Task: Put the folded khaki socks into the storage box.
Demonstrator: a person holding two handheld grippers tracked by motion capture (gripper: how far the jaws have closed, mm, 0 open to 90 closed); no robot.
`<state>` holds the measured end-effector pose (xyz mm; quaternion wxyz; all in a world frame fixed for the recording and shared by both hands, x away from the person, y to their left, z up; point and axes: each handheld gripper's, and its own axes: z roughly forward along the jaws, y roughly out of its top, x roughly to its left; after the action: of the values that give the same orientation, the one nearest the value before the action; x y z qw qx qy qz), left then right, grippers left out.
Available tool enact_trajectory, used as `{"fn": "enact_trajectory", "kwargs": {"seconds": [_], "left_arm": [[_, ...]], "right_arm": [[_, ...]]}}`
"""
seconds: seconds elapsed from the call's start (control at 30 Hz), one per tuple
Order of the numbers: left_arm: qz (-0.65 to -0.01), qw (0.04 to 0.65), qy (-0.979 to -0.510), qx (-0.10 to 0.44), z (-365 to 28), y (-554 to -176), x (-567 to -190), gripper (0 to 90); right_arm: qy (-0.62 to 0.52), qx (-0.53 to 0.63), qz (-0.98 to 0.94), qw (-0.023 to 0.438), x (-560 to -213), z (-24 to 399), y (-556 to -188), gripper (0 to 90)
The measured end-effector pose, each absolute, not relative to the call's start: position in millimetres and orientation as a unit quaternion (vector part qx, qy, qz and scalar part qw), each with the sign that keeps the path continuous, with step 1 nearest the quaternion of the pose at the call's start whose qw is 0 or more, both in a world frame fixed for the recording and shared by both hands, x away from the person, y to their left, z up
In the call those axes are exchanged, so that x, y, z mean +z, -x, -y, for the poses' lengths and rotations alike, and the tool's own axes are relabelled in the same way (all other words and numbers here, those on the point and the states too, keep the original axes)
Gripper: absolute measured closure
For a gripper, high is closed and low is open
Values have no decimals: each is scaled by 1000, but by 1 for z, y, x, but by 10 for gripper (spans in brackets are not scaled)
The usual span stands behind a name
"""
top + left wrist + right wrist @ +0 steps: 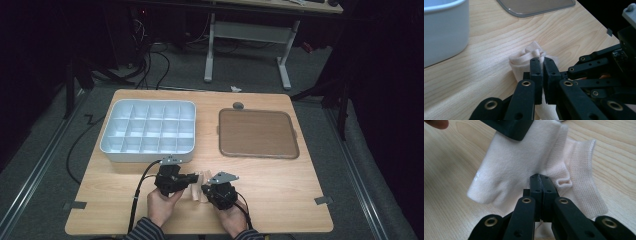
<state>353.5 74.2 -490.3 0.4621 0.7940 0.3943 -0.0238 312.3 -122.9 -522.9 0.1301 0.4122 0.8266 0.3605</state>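
Dim room. Grey carpeted floor [45,165] crossed by black cables [150,65]. Behind the wooden table [300,190] stands a white-legged desk [250,35]. Metal rails [30,190] flank the table. Surroundings fall into darkness.

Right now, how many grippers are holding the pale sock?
2. The left gripper is shut on the bunched end of the sock; the right gripper is shut on fabric beside its ribbed cuff.

Black hand-held gripper [192,181] pair (cables trailing, grey plates), striped sleeves [145,231].
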Motion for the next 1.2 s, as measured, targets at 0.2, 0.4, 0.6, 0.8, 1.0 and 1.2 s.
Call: {"fn": "enact_trajectory", "kwargs": {"seconds": [0.2, 0.4, 0.6, 0.8, 1.0, 1.2], "left_arm": [[-393, 462, -794, -22, -73, -352, -490, 876], [-385, 440, -811, 6, -71, -349, -486, 876], [-389, 437, -811, 5, -71, -351, -486, 876], [-394, 439, -808, 0, -71, -351, -485, 876], [-391, 439, -809, -4, -70, -351, -485, 876], [-384, 441, -811, -10, -67, -352, -481, 875]], "right_arm": [[-413, 361, -827, 126, -523, 121, -312, 899], [-417, 388, -808, 150, -511, 130, -307, 861], [-440, 377, -796, 174, -508, 142, -310, 777], [-461, 362, -790, 179, -514, 144, -315, 704], [-468, 358, -794, 148, -523, 145, -321, 767], [-457, 355, -802, 149, -524, 142, -323, 807]]}}
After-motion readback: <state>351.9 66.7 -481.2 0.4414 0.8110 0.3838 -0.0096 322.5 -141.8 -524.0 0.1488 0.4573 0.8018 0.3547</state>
